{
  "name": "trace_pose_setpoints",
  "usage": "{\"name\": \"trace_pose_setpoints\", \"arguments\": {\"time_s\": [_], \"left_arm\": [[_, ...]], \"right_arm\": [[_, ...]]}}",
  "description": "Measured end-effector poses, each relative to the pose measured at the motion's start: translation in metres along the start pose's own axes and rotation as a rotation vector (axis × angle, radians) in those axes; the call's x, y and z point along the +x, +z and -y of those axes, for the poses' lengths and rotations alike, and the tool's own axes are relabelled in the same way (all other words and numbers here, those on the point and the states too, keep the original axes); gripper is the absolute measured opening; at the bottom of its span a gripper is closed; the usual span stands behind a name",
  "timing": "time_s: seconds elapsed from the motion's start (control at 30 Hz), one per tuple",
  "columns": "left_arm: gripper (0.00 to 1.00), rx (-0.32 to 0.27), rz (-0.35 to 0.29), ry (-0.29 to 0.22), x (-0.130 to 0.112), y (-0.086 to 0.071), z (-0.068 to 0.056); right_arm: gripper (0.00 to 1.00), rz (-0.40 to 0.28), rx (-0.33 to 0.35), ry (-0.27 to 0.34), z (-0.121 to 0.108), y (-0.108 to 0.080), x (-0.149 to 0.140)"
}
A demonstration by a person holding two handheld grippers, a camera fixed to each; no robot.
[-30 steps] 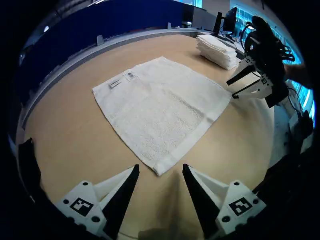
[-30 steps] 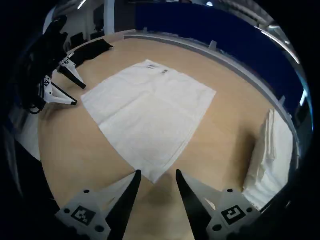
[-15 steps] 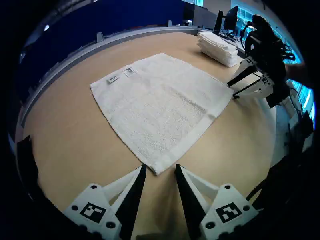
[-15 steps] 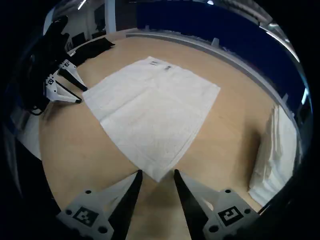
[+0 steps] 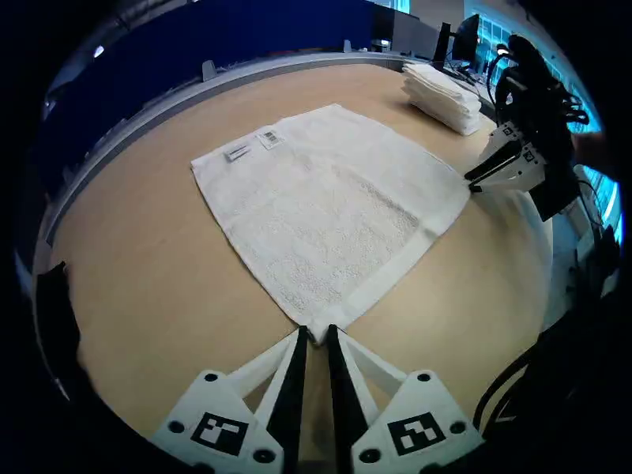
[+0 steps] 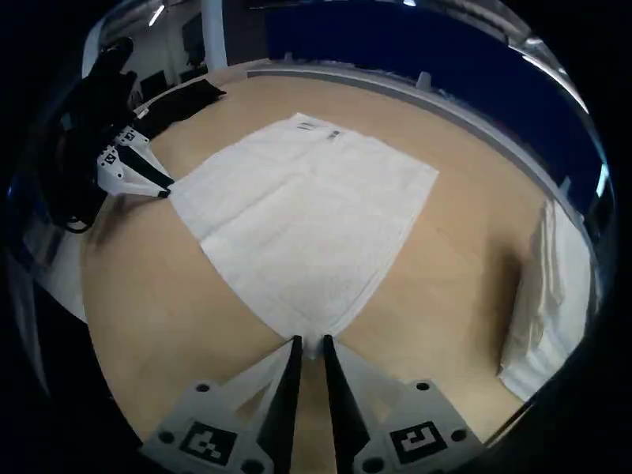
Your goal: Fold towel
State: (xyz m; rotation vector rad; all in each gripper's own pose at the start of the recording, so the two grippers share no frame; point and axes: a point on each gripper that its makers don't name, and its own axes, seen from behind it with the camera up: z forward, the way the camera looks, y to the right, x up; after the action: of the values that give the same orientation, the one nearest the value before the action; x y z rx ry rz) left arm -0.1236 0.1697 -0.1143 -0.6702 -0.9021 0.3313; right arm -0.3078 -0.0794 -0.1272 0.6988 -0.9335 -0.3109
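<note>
Lying flat and unfolded on the tan wooden table point(image 5: 142, 261), the white square terry towel point(image 5: 332, 205) shows no fold yet. The left gripper point(image 5: 316, 332) pinches its near left corner and the right gripper point(image 6: 310, 340) its near right corner, so the whole fold seems left to do.

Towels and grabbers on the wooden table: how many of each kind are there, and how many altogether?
Flat white terry towel, spread open: 1
Stack of folded white towels: 1
Two-finger grippers: 2, the left gripper and the right gripper, each pinching a corner of the flat towel
Total: 4
</note>
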Motion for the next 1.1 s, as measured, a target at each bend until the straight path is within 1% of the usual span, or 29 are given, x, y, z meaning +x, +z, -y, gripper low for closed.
{"name": "trace_pose_setpoints", "arguments": {"time_s": [0.07,0.17,0.3,0.47,0.6,0.8,0.97,1.1], "left_arm": [[0.09,0.010,0.000,-0.009,0.000,-0.001,0.003],[0.08,0.008,0.001,-0.020,0.000,-0.003,0.002],[0.08,-0.027,0.002,-0.024,0.000,-0.003,-0.006],[0.07,-0.009,0.003,-0.019,0.000,-0.002,-0.001],[0.07,-0.005,-0.004,-0.029,0.004,-0.004,0.001],[0.07,0.003,-0.018,-0.046,0.011,-0.013,0.005],[0.07,0.002,-0.036,-0.064,0.021,-0.022,0.005],[0.07,0.003,-0.050,-0.077,0.029,-0.028,0.002]], "right_arm": [[0.17,-0.001,0.003,0.001,0.001,-0.001,0.001],[0.14,-0.005,0.010,-0.001,0.003,-0.002,0.004],[0.12,-0.007,0.011,0.001,0.004,-0.003,0.006],[0.11,-0.011,0.016,0.002,0.004,-0.004,0.009],[0.10,-0.016,0.014,-0.006,0.004,-0.007,0.013],[0.10,-0.039,0.015,0.000,0.004,-0.016,0.025],[0.10,-0.069,0.014,0.007,0.004,-0.027,0.038],[0.10,-0.090,0.015,0.001,0.003,-0.035,0.049]]}}
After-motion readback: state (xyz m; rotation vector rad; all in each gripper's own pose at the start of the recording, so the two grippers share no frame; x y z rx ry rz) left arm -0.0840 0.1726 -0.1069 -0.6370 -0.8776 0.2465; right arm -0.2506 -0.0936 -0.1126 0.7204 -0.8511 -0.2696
